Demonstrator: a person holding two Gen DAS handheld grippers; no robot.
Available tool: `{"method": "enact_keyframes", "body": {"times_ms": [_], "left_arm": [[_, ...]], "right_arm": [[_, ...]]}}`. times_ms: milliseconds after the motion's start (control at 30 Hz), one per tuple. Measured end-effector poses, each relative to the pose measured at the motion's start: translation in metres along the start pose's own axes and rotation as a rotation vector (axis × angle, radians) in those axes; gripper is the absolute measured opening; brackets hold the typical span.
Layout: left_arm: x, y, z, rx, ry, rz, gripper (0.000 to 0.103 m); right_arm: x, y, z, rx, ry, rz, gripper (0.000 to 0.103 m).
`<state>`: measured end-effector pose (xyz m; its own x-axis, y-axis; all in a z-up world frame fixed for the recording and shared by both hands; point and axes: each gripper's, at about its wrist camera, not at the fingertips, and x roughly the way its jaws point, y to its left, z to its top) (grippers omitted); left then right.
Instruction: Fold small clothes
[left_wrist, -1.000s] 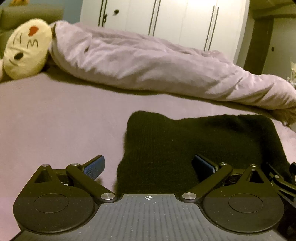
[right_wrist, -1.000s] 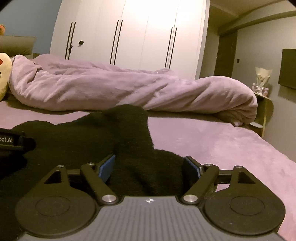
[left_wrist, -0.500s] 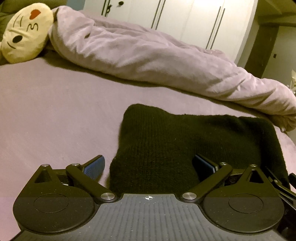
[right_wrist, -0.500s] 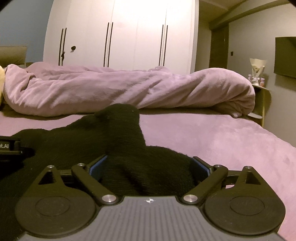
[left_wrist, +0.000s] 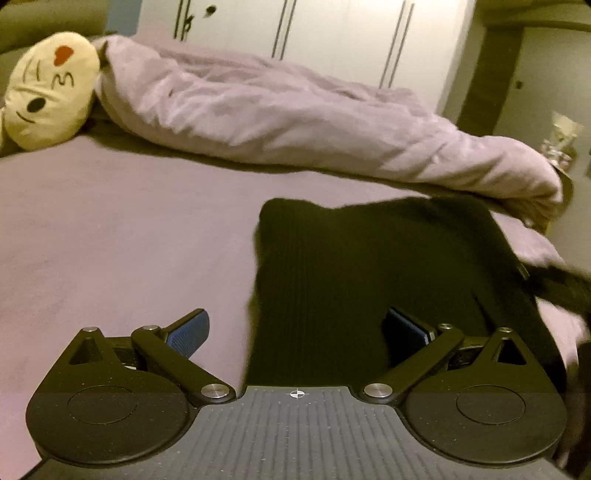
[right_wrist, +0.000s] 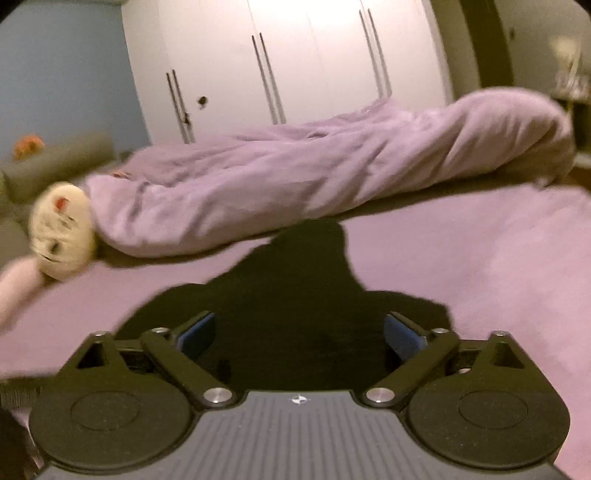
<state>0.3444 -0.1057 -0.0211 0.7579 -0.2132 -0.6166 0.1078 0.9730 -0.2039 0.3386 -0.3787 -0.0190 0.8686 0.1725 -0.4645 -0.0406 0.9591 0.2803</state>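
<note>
left wrist view: left gripper (left_wrist: 297, 328) spread wide, nothing pinched; black knit garment (left_wrist: 369, 280) lies on the purple bed (left_wrist: 110, 240) from 12 to 3 o'clock, its left edge between our fingers. we should close on that edge only, not the sheet. shows the yellow plush (left_wrist: 48, 88) sharply at 10 o'clock.

right wrist view: right gripper (right_wrist: 299, 332) also spread, empty, over the garment's (right_wrist: 295, 295) near part; a lump sticks up at 12 o'clock, unseen from the left. blurred; duvet (right_wrist: 295, 177) beyond.
</note>
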Motion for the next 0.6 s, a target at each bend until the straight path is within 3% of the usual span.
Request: {"method": "enact_keyframes", "body": {"times_ms": [33, 133, 200, 267, 333, 400, 467, 533, 600], "left_arm": [[-0.009, 0.002, -0.007, -0.005, 0.006, -0.001, 0.103], [-0.030, 0.012, -0.021, -0.070, 0.030, -0.009, 0.103], [-0.038, 0.012, -0.023, -0.066, 0.075, -0.009, 0.103], [-0.047, 0.009, -0.026, -0.022, 0.087, -0.031, 0.103], [-0.052, 0.006, -0.035, 0.024, 0.103, -0.032, 0.103], [-0.055, 0.009, -0.047, 0.034, 0.134, -0.036, 0.103], [-0.059, 0.017, -0.056, 0.012, 0.154, -0.048, 0.103], [-0.062, 0.024, -0.065, -0.005, 0.164, -0.053, 0.103], [-0.062, 0.023, -0.072, 0.017, 0.177, -0.042, 0.103]], "right_arm": [[0.004, -0.001, 0.003, 0.014, 0.036, 0.018, 0.069], [0.025, -0.002, 0.007, 0.008, 0.150, -0.006, 0.059], [0.027, 0.005, 0.008, -0.052, 0.165, -0.038, 0.031], [0.021, 0.012, 0.011, -0.126, 0.137, -0.111, 0.031], [0.018, 0.016, 0.006, -0.168, 0.136, -0.228, 0.048], [0.003, 0.019, 0.001, -0.166, 0.105, -0.266, 0.051], [-0.030, 0.010, -0.006, -0.039, 0.054, -0.219, 0.055], [-0.071, -0.006, -0.026, 0.148, 0.012, -0.165, 0.067], [-0.107, -0.021, -0.056, 0.324, -0.008, -0.122, 0.069]]}}
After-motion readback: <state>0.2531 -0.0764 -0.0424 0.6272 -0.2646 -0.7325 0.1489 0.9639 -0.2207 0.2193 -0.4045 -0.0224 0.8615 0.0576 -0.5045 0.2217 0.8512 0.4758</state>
